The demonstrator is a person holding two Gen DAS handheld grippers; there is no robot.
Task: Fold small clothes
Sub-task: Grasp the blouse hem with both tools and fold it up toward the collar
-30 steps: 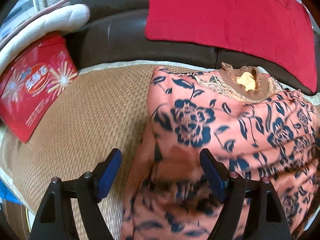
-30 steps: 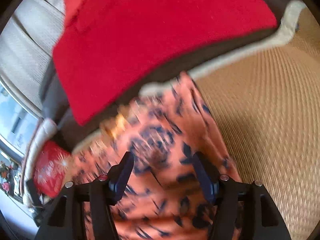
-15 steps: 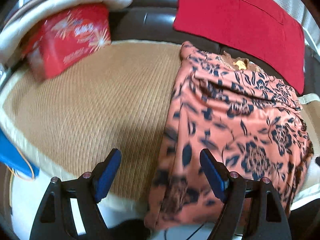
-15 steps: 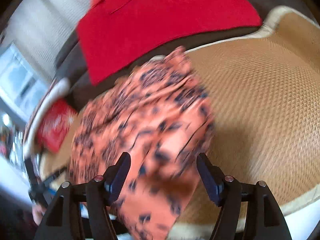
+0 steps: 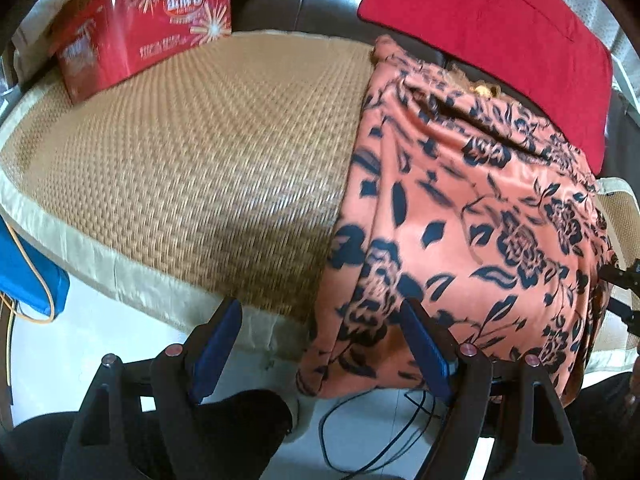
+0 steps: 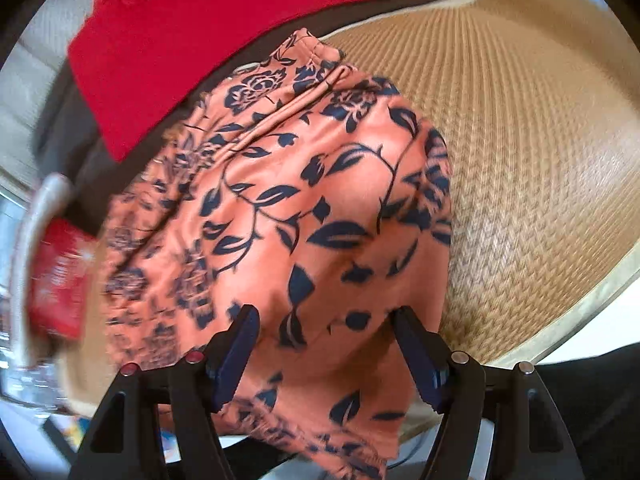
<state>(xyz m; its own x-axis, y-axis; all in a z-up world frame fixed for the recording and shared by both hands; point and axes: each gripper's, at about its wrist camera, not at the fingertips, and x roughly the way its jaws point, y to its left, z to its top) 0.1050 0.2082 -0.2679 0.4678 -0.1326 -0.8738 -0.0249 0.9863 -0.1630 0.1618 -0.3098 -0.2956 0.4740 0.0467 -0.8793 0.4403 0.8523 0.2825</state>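
Orange cloth with dark blue flowers (image 5: 472,208) lying on a woven tan mat (image 5: 200,152), near the mat's front edge, with its lower end hanging over the pale trim. Folded over, a bit wrinkled at the far end. Behind it, a red cloth (image 5: 492,24) on a dark couch back (image 5: 304,4). Far off to the side on the mat, a red box (image 5: 148,20). Left tool (image 5: 320,344) spread wide, holding nothing, one blue pad over the cloth's hanging corner. Right tool (image 6: 324,352) spread wide too, low over the cloth, pads not pinching it.
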